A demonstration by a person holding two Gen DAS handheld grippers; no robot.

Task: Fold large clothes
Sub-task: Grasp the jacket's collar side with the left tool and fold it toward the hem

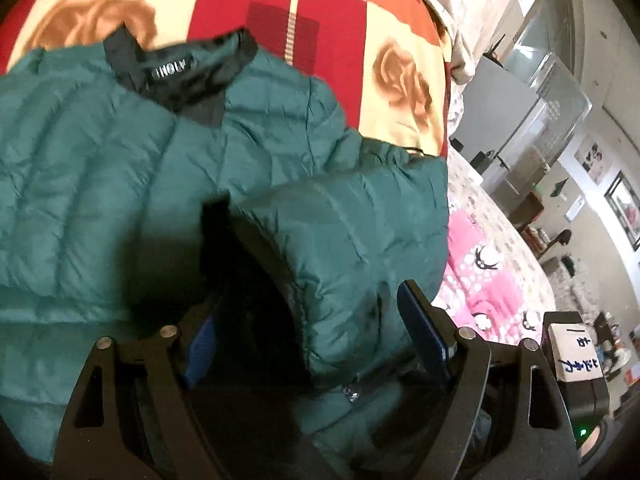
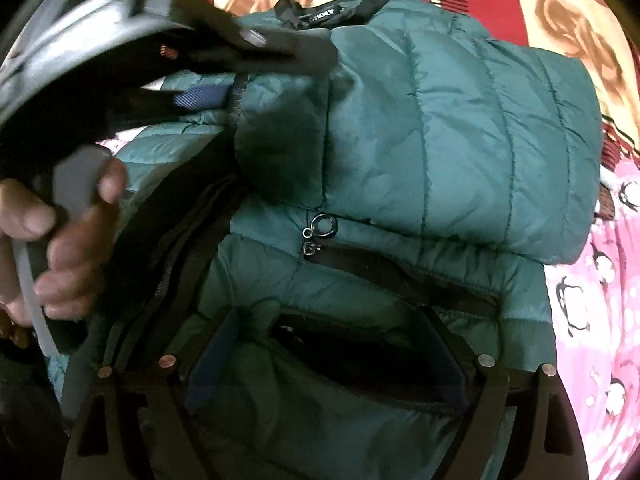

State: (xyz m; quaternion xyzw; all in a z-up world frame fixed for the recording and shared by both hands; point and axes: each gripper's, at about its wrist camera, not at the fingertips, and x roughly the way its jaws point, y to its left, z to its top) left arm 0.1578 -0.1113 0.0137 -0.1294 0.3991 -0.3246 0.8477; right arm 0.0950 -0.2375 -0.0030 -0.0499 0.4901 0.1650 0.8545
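Observation:
A dark green puffer jacket (image 1: pixel 100 168) lies on the bed, its black collar (image 1: pixel 180 76) at the far end. One sleeve (image 2: pixel 460 140) is folded across its front. My left gripper (image 1: pixel 310 336) straddles the sleeve cuff (image 1: pixel 340 272): the right pad (image 1: pixel 420 328) lies against the fabric and the left pad (image 1: pixel 200 344) sits beside the dark cuff opening, with no squeeze visible. A person's hand (image 2: pixel 68 240) holds this left gripper (image 2: pixel 256 76). My right gripper (image 2: pixel 330 360) stands wide open over the jacket's lower front, below the zip pull (image 2: pixel 320 228).
A red and cream rose blanket (image 1: pixel 340 40) lies under the jacket, and a pink penguin-print sheet (image 2: pixel 592 300) runs along the bed's right side. Beyond the bed's edge are furniture and a wall (image 1: pixel 580 140). A black device with a handwritten label (image 1: pixel 576 356) sits at the lower right.

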